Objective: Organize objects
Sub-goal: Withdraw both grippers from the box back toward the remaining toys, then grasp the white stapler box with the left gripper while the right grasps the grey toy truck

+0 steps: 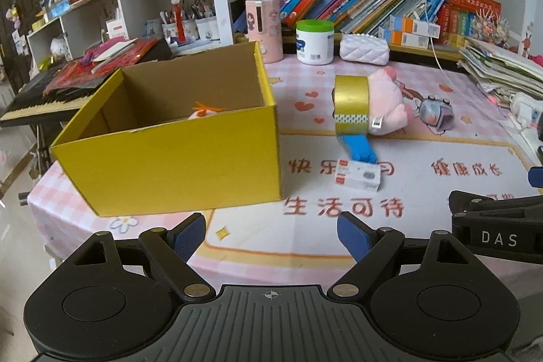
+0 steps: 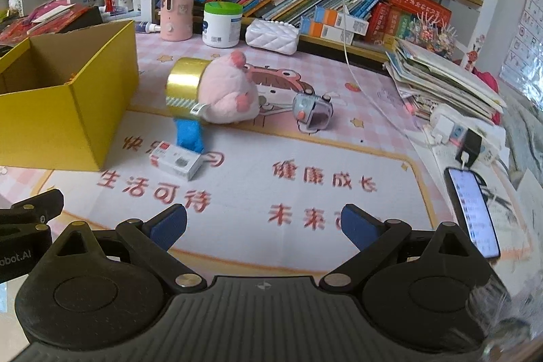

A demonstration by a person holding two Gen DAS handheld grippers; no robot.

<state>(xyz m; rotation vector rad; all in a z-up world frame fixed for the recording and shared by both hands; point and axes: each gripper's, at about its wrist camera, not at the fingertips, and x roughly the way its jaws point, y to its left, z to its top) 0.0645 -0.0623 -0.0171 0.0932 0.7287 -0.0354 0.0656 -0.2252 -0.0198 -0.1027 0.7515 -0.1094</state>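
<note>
Cluttered study corner: pink printed mat over the surface, bookshelves behind.

Left hand-held gripper: fingers apart, nothing between them; raised over the near edge of the surface, just in front of the yellow box.

Right hand-held gripper: fingers apart, nothing held; over the near edge, to the right of the yellow box and well apart from it.

Yellow box: open-topped cardboard, standing at the left of the surface; one pale plush with an orange tuft shows inside, against the far wall.

Small white carton: lying flat near the box's front right corner, not touching it.

Tape dispenser: gold roll on a blue handle; right of the box, just behind the carton.

Pink plush toy: on its side, touching the gold roll on the side away from the box.

Small grey toy: further right of the box, beyond the plush.

Phone: screen lit, at the surface's right edge, far from the box.

Progress, as judged: early; one item boxed; carton, dispenser, plush and grey toy left out; the carton lies nearest both hand-held grippers, a likely next pick.
</note>
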